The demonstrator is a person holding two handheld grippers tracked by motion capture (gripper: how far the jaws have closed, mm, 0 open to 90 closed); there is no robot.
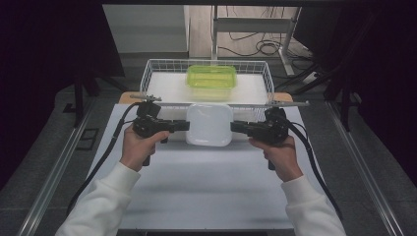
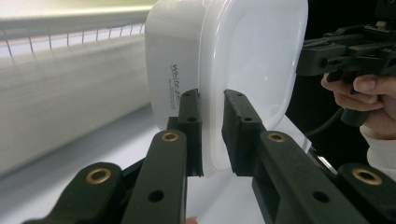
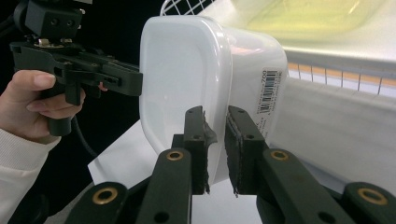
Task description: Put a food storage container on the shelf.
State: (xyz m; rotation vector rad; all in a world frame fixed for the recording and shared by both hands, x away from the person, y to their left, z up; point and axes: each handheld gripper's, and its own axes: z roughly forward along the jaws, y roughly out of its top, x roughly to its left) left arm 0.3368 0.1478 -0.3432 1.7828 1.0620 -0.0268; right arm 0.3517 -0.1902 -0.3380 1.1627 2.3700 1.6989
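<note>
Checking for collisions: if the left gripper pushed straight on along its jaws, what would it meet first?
The white container it already grips by the rim; beyond that, probably the right gripper on the opposite rim.

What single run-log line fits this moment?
left gripper: shut on white container rim | right gripper: shut on opposite rim | container: before wire basket

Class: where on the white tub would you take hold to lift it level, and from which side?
Grip the white tub by its protruding rim, at the middle of each short side, coming in level from left and right. The rim is thin enough to pinch, as the left gripper and right gripper do now.
</note>
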